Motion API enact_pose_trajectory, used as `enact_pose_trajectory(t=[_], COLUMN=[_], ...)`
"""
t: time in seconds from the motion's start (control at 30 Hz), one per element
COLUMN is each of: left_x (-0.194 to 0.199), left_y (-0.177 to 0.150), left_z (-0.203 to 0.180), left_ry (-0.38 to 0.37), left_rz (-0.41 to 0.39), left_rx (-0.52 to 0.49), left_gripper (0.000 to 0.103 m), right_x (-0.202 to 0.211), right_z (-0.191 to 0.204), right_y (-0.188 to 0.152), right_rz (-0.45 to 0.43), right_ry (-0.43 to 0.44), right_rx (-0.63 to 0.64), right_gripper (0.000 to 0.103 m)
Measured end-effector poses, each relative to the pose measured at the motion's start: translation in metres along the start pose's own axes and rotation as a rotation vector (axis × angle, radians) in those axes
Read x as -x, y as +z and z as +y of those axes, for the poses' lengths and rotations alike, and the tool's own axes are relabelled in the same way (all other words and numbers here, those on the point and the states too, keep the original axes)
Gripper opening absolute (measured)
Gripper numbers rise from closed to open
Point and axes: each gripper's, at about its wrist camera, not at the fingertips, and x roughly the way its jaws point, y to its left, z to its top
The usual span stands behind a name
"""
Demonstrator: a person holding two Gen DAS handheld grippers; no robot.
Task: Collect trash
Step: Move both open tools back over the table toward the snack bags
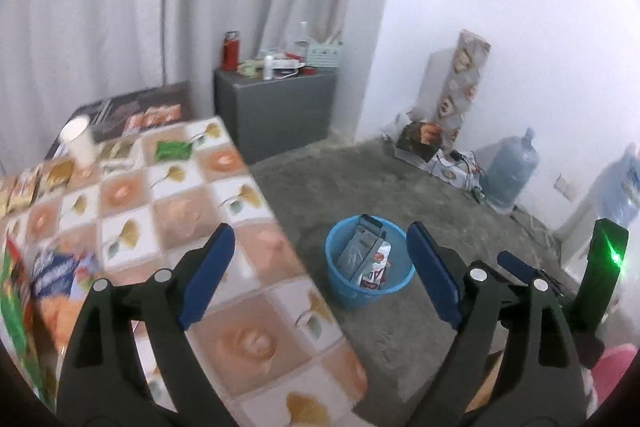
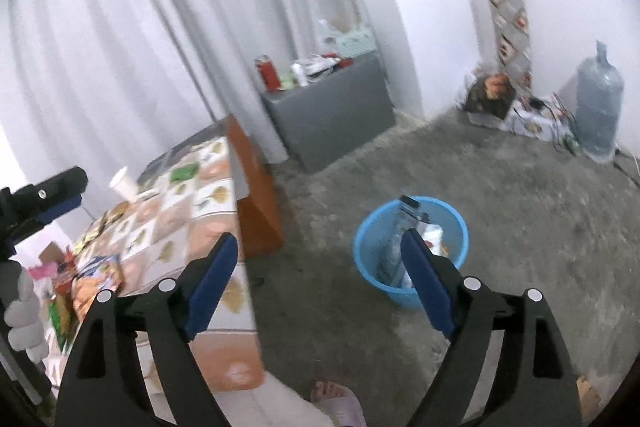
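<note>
Both tongs stand wide apart with nothing between the blue pads: the left gripper (image 1: 320, 267) hangs over the edge of the table (image 1: 248, 339), the right gripper (image 2: 320, 279) over the bare floor (image 2: 520, 187). The blue bin (image 1: 340, 293) stands on the floor beside the table, holding wrappers (image 1: 366, 255). Only the left view shows the green packet (image 1: 173, 149) and paper cup (image 1: 80, 143) clearly on the cloth; only the right view shows a toe (image 2: 330, 391) at the bottom edge.
</note>
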Motion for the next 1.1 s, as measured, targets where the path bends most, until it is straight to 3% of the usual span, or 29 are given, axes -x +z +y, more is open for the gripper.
enact_pose_trajectory(t=[0.1,0.37,0.73,0.93,1.1], left_x=[0.024,0.086,0.132,0.145,0.165], left_y=[-0.005,-0.024,-0.055,-0.073,-0.094], left_z=[0.018,0.042,0.092,0.12,0.146], left_ry=[0.02,0.091,0.184,0.206,0.26], left_rz=[-0.014,-0.099,-0.13,-0.146,-0.183], left_rx=[0.07,0.106,0.16,0.181,0.229], left_gripper=[0.083,0.083,0.083,0.083,0.083], right_x=[0.01,0.041,0.042,0.031,0.016], right_z=[0.019,0.061,0.108,0.115,0.097], right_y=[0.0,0.0,-0.007,-0.01,-0.009], right_rz=[-0.006,-0.018,0.039,0.083,0.127], right_ry=[0.027,0.106,0.21,0.232,0.23], right_rx=[0.038,0.078,0.126,0.127,0.024], right_gripper=[0.082,0.082,0.082,0.082,0.082])
